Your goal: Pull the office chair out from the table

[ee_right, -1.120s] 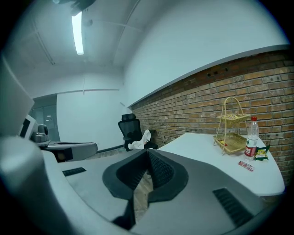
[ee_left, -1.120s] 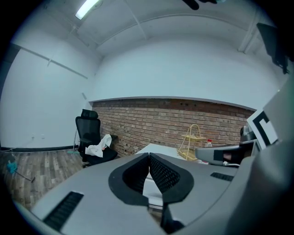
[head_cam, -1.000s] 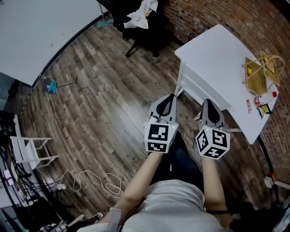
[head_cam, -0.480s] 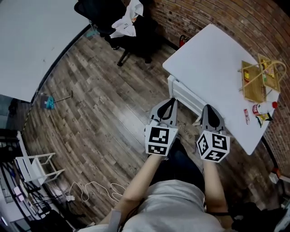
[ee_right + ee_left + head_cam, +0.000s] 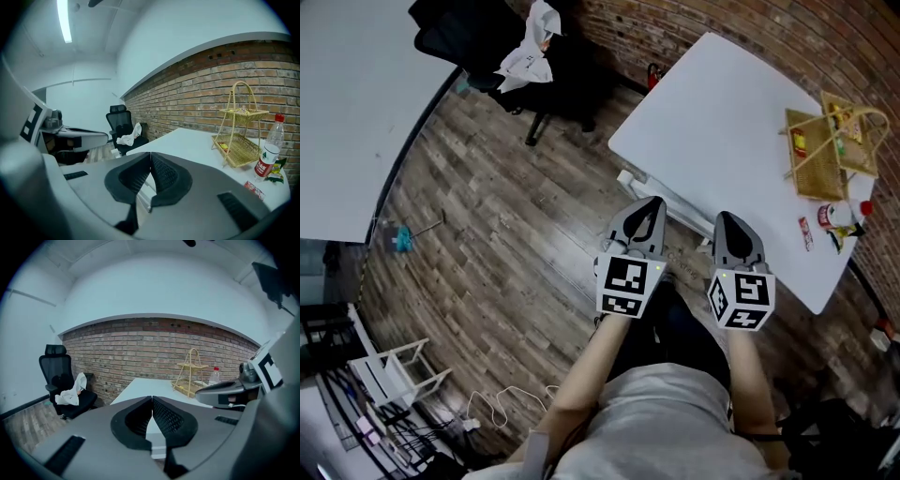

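Note:
The black office chair (image 5: 478,47) stands at the far left by the brick wall, a white cloth (image 5: 528,52) draped over its seat. It is apart from the white table (image 5: 722,141). My left gripper (image 5: 652,202) is shut and empty, its tips near the table's near corner. To its right, my right gripper (image 5: 731,217) is also shut and empty, its tips over the table's near edge. In the left gripper view the chair (image 5: 61,380) shows far left, beyond the shut gripper (image 5: 152,398). In the right gripper view the chair (image 5: 123,126) stands behind the table (image 5: 187,143), past the shut gripper (image 5: 150,154).
A wicker rack (image 5: 825,141) and a bottle (image 5: 848,214) stand on the table's right end. A second large white table (image 5: 356,94) fills the upper left. A small white stool (image 5: 394,370) and a loose cable (image 5: 502,403) lie on the wooden floor at lower left.
Both grippers have moved forward toward the white table, staying shut. In the head view the table and chair have slid to the left and the table's corner lies closer to the grippers.

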A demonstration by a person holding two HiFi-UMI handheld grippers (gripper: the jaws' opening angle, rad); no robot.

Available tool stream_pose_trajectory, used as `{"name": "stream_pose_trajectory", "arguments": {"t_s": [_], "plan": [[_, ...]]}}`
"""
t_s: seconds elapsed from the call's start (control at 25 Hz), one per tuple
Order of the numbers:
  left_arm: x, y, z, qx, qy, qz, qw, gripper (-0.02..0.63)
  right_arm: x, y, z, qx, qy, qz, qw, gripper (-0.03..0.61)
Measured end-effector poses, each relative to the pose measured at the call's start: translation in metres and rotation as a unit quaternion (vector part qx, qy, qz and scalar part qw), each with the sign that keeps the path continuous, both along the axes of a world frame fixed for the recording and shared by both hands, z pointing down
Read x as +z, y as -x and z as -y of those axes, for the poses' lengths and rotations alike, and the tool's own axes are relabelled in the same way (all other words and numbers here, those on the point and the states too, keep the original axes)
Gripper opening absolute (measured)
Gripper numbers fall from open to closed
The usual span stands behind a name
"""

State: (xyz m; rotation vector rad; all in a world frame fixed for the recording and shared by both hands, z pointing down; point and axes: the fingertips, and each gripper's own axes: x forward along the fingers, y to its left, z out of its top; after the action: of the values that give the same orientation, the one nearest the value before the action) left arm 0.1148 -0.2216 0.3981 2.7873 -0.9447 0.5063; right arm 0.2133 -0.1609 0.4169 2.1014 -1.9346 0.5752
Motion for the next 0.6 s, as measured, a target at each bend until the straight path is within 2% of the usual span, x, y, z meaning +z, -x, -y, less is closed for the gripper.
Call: {"name": "stream_pose_trajectory", "arguments": {"t_s": [0.32,0.44,0.6], "plan": [[0.012,-0.022,-0.002,0.095,-0.019,0.053,0.9939,0.014,0.012,-0.008,-0.008,-0.053,0.048,-0.049,0.996,0.015],[0.019,-0.022,-0.004,0.141,-0.038,0.093,0.9850,0.014,0.019,-0.009,-0.007,-0.066,0.066,-0.063,0.994,0.015],[0.026,-0.023,-0.004,0.199,-0.061,0.136,0.9685,0.014,0.025,-0.008,-0.008,-0.078,0.090,-0.065,0.991,0.015]]}}
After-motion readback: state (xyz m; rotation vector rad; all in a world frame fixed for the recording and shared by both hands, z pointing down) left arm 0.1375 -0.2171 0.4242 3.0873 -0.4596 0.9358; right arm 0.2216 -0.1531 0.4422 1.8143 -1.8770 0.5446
